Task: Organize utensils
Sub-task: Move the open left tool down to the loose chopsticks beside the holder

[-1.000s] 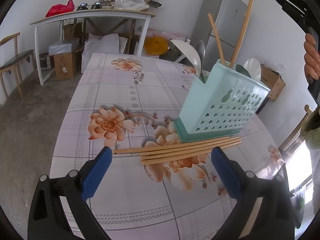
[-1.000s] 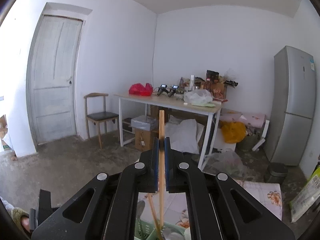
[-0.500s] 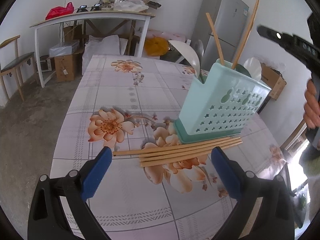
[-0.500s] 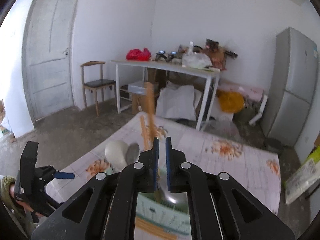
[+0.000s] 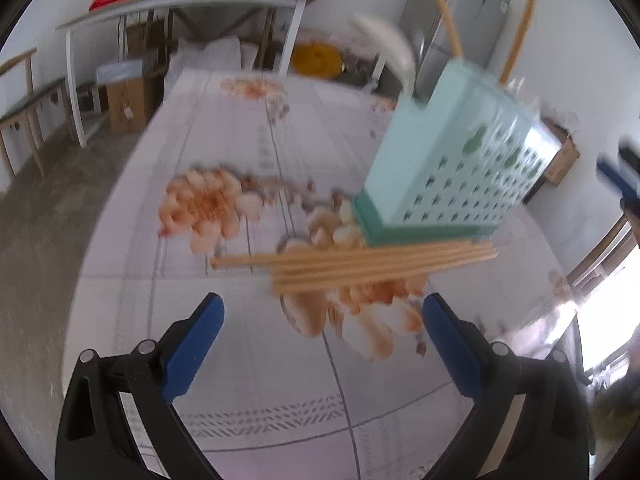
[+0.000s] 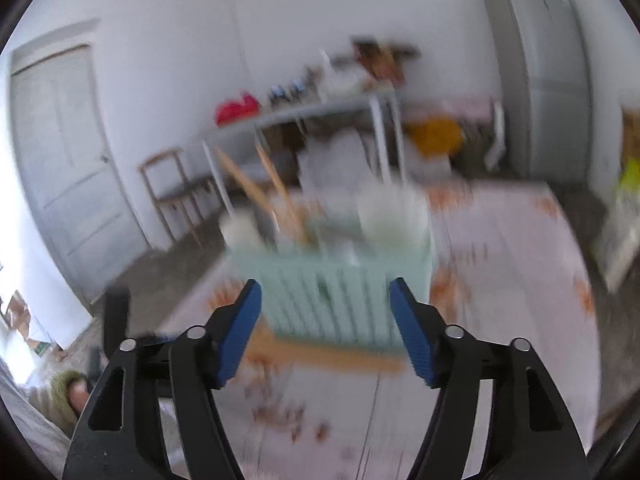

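From your left wrist, your left tongs (image 5: 320, 320) gape wide and empty over the floral-clothed table (image 5: 248, 360), just short of the loose wooden chopsticks (image 5: 360, 266) lying against the perforated mint-green plastic utensil holder (image 5: 452, 168). From your right wrist, your right tongs (image 6: 325, 328) are opening, empty, facing that holder.

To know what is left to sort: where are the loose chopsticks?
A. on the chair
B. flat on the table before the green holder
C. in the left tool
B: the chopsticks lie flat on the table, before the holder.
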Demonstrator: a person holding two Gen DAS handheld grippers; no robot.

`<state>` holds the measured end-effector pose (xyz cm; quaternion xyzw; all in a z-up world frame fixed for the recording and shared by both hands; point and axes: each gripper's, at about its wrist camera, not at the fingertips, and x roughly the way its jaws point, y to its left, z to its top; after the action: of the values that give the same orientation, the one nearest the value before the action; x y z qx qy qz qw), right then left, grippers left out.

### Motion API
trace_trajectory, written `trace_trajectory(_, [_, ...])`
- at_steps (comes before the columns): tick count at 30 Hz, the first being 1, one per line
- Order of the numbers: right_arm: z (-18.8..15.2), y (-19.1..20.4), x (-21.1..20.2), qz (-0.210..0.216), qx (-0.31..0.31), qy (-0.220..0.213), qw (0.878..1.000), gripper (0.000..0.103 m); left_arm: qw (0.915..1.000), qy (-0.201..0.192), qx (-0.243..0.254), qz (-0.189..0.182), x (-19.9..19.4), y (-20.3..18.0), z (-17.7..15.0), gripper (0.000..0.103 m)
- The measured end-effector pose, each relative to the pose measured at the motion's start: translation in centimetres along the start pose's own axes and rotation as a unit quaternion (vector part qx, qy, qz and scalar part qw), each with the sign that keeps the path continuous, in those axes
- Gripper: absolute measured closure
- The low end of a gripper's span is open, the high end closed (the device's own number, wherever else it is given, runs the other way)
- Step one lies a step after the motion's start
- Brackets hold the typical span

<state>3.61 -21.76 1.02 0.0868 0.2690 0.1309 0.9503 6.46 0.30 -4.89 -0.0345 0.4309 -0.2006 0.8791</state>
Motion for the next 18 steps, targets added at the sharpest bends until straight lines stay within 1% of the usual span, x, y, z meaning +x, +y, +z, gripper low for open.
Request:
trace_trajectory(1, [-1.3,-0.2,0.8,-0.012,0.014,0.023,1.000,0.037,0.9999,0.008,0.007,0.011,0.5,-0.2,-0.1,0.006])
trace_trajectory(3, [-4.1,-0.4,2.9,-0.054,0.032,0.071,0.995,0.037,0.9983,0.006,0.038,0.043,0.9,-0.9,-0.3,0.006])
trace_trajectory(4, [-5.0,-0.3,3.4,-0.070,0.034,0.084,0.993,0.037,0.9961,0.013,0.061,0.063,1.3,-1.4,-0.3,0.006])
trace_trajectory(6, [-6.5,-0.2,4.0,-0.081,0.045,0.093,0.991,0.036,0.9914,0.021,0.096,0.086,1.9,-2.0,-0.5,0.006])
trace_trajectory(8, [-7.9,0.0,4.8,-0.096,0.056,0.104,0.988,0.033,0.9918,0.013,0.092,0.088,2.0,-1.9,-0.7,0.005])
trace_trajectory(10, [-8.5,0.1,5.4,-0.102,0.058,0.114,0.986,0.031,0.9917,0.004,0.084,0.098,1.9,-1.8,-0.9,0.005])
trace_trajectory(12, [-9.1,0.7,5.7,-0.115,0.042,0.109,0.986,0.030,0.9915,-0.002,0.084,0.100,1.8,-1.8,-1.0,0.005])
trace_trajectory(15, [-9.4,1.3,5.7,-0.125,0.018,0.109,0.986,0.021,0.9910,-0.005,0.088,0.101,1.7,-1.7,-1.2,0.005])
trace_trajectory(18, [-10.2,1.6,5.5,-0.139,0.011,0.105,0.985,0.018,0.9914,0.001,0.084,0.100,1.7,-1.7,-1.1,0.005])
